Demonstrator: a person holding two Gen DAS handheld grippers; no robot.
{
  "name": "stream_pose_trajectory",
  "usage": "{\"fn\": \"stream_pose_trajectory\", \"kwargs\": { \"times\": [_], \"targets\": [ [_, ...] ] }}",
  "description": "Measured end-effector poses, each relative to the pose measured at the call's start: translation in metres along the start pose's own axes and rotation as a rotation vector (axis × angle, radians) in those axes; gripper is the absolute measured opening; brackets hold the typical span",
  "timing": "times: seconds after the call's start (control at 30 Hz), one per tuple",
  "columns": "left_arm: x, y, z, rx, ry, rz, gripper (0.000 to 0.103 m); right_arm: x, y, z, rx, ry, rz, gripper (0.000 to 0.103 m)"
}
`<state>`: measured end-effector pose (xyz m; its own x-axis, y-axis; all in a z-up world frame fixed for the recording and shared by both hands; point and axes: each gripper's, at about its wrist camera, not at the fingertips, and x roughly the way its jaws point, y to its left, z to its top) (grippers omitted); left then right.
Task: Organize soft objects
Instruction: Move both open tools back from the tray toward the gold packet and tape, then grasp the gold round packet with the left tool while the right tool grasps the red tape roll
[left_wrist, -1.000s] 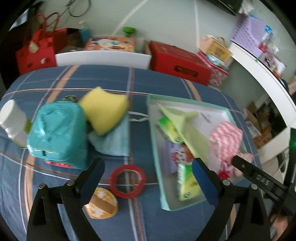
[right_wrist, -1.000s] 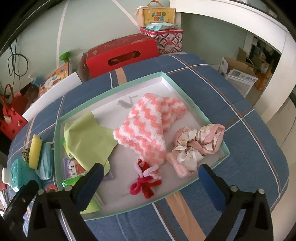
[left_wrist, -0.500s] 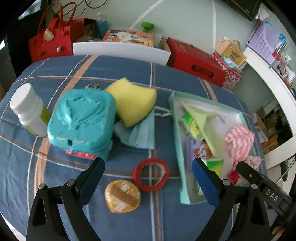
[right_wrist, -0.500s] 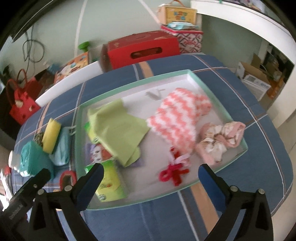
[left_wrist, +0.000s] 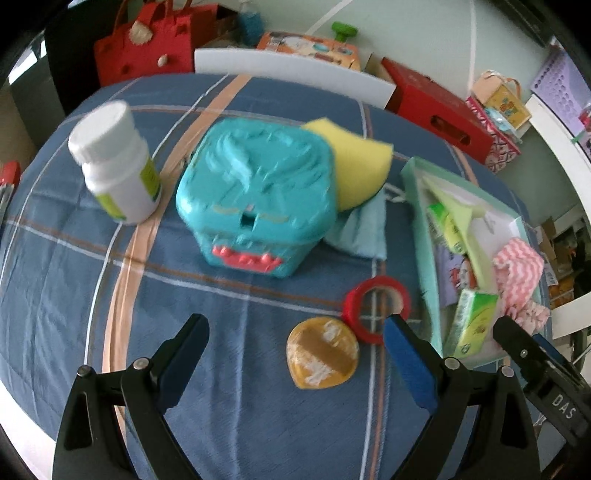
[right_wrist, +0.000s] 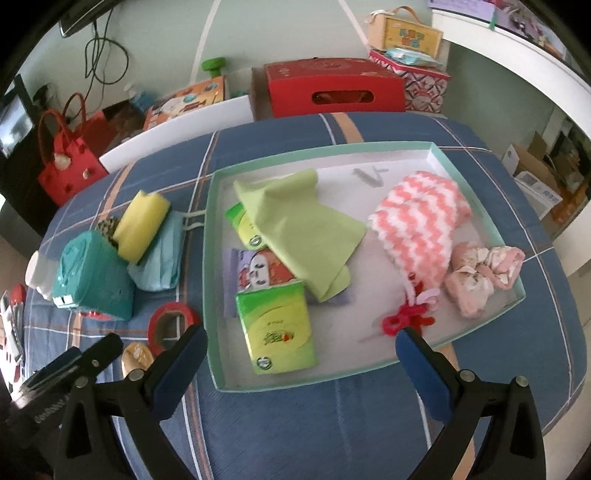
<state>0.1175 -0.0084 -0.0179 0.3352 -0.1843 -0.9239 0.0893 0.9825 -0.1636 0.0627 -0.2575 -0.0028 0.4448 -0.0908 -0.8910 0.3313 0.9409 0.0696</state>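
A mint-rimmed tray holds a green cloth, a pink-and-white knitted hat, pink scrunchies, a red hair tie and tissue packs. Left of the tray a yellow sponge leans on a light-blue cloth. My left gripper is open above the tablecloth, with a yellow bun-like piece between its fingers. My right gripper is open over the tray's near edge, holding nothing.
A teal monster-face box, a white bottle and a red tape ring stand on the blue plaid tablecloth. Beyond the table are red boxes, a red bag and a white shelf.
The left gripper has swung left and pulled back, so the teal box and white bottle sit more central. The right gripper drew back from the tray. Both stay open.
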Motion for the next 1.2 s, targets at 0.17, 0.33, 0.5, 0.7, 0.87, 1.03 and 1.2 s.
{"fn": "stream_pose_trajectory", "kwargs": {
  "times": [0.17,0.33,0.5,0.7,0.87,1.03,1.2],
  "targets": [
    [0.008,0.001,-0.007,-0.001,0.034,0.018,0.095,0.004,0.006,-0.005,-0.006,0.025,-0.001,0.103],
    [0.013,-0.001,-0.01,0.008,0.055,0.02,0.095,0.009,0.005,-0.007,0.002,0.043,-0.008,0.103],
    [0.019,-0.004,-0.01,0.022,0.08,0.018,0.095,0.011,0.0,-0.007,0.022,0.05,-0.007,0.103],
    [0.028,-0.013,-0.012,0.054,0.103,0.014,0.095,0.013,0.001,-0.007,0.018,0.053,-0.002,0.103],
    [0.041,-0.037,-0.013,0.1,0.108,0.023,0.095,0.015,-0.002,-0.007,0.029,0.057,-0.001,0.103],
    [0.049,-0.054,-0.014,0.139,0.108,0.051,0.095,0.015,-0.004,-0.007,0.039,0.059,0.002,0.103],
    [0.055,-0.065,-0.01,0.156,0.1,0.066,0.088,0.015,-0.004,-0.007,0.038,0.06,0.004,0.103]
  ]
}}
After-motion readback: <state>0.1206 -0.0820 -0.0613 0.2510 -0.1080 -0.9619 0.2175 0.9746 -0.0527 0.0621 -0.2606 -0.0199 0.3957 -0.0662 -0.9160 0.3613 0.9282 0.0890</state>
